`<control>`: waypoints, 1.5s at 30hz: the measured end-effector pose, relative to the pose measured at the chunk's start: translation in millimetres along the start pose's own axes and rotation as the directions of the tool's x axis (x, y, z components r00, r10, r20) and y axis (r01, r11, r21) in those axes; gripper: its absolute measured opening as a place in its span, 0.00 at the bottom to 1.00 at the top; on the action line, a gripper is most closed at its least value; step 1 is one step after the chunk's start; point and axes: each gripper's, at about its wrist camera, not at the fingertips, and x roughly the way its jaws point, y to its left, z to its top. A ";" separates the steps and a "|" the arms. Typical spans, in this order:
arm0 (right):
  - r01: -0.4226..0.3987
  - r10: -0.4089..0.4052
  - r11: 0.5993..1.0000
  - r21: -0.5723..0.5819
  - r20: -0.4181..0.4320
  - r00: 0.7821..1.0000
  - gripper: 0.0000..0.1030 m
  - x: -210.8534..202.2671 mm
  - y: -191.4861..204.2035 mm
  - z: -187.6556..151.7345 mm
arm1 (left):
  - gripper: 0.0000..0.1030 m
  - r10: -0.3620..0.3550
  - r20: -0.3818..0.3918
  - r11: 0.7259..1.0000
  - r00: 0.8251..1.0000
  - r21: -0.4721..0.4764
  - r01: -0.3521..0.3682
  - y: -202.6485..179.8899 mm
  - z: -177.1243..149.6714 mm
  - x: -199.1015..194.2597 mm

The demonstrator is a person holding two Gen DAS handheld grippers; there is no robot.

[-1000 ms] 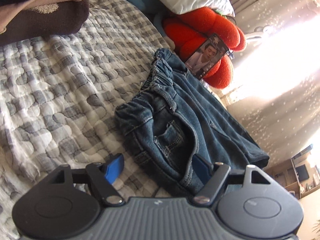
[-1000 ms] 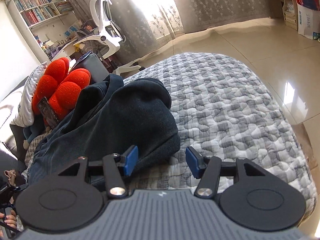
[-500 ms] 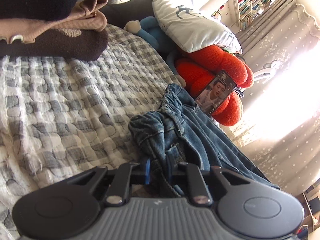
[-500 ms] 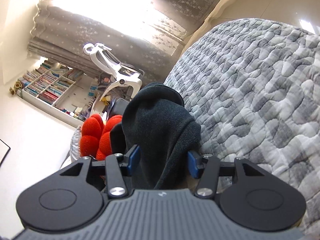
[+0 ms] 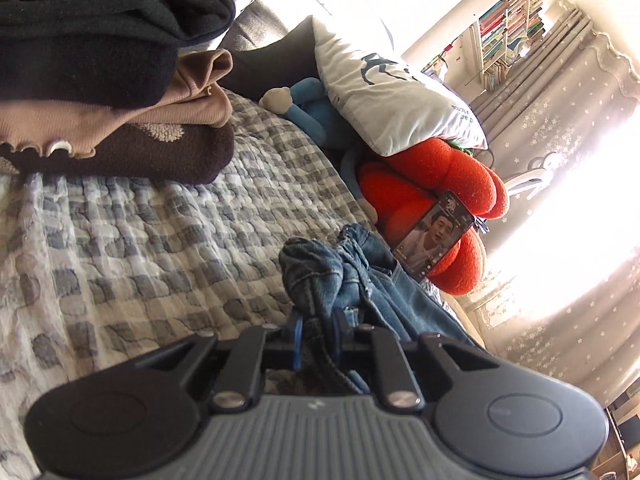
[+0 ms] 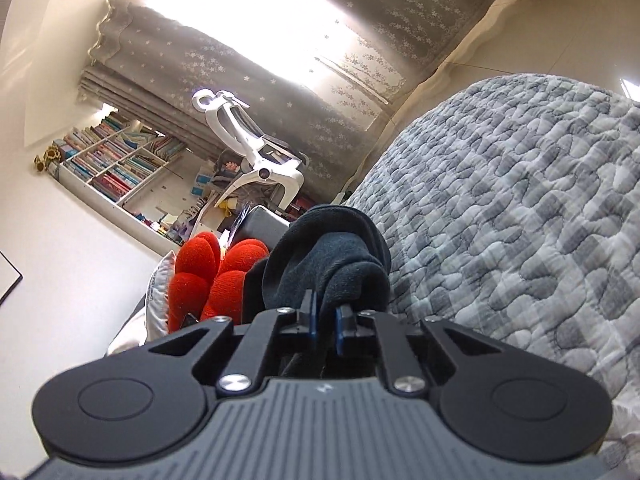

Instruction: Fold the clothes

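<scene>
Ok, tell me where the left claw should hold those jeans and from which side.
Grip the gathered waistband edge of the jeans, coming in low from the near side along the quilt. The bunched denim stands up as a thick ridge there, which the left claw can pinch; its jaws are already closed on that fold.

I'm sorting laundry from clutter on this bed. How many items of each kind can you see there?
Garments in the folded stack: 4
Jeans, gripped by the left gripper: 1
Dark garment, gripped by the right gripper: 1
Plush toys, red and blue: 2
Pillow: 1
Phone: 1
Total: 10
</scene>
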 end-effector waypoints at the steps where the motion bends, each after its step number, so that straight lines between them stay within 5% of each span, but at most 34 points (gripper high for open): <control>1: 0.003 -0.003 1.000 -0.031 -0.010 1.000 0.12 0.2 5.2 -2.1 | 0.14 0.003 -0.004 1.000 1.000 -0.007 -0.003 3.7 1.8 0.6; 6: 0.043 -0.050 0.976 -0.213 -0.029 0.998 0.12 1.8 27.7 -20.1 | 0.14 0.045 -0.070 0.999 0.997 0.000 -0.045 20.1 -1.2 12.9; 8: 0.048 -0.056 0.979 -0.199 -0.035 0.998 0.12 2.2 23.0 -21.2 | 0.16 0.065 -0.111 0.998 0.992 0.031 -0.062 24.6 -6.4 19.6; 11: 0.054 -0.062 0.984 -0.172 -0.043 0.997 0.14 2.5 14.9 -22.3 | 0.27 0.069 -0.130 0.996 0.989 0.070 -0.060 25.9 -9.3 17.6; 12: 0.056 -0.064 0.985 -0.162 -0.046 0.997 0.16 2.6 12.3 -22.6 | 0.38 0.079 -0.128 0.994 0.989 0.089 -0.068 23.9 -9.0 14.1; 15: 0.064 -0.070 0.989 -0.132 -0.044 0.997 0.36 -0.6 4.8 -23.1 | 0.53 0.113 -0.107 0.981 0.988 0.167 -0.094 13.6 -7.9 0.2; 17: 0.063 -0.066 0.993 -0.105 -0.028 0.997 0.43 -8.3 -0.4 -22.0 | 0.58 0.106 -0.093 0.971 0.990 0.226 -0.083 5.1 -8.5 -9.3; 26: -0.021 0.022 0.998 0.066 -0.016 1.000 0.43 0.8 -16.5 -7.3 | 0.67 -0.013 -0.154 0.940 0.988 0.336 0.065 -39.1 -23.1 -18.4; 28: -0.019 0.019 0.998 0.062 0.005 1.000 0.35 3.2 -11.0 -3.7 | 0.67 -0.041 -0.179 0.929 0.983 0.356 0.104 -51.0 -30.0 -15.9; 31: -0.038 0.037 0.998 0.045 0.018 0.999 0.23 7.5 3.1 0.2 | 0.67 -0.093 -0.225 0.907 0.970 0.382 0.175 -69.9 -41.5 -11.5; 37: -0.112 0.112 0.993 -0.048 -0.007 0.994 0.21 24.0 48.3 -3.5 | 0.67 -0.185 -0.338 0.885 0.923 0.352 0.306 -95.1 -58.3 4.4; 45: -0.203 0.152 0.949 -0.239 -0.216 0.964 0.19 71.6 109.5 -43.7 | 0.68 -0.231 -0.417 0.874 0.879 0.308 0.376 -111.6 -75.1 20.9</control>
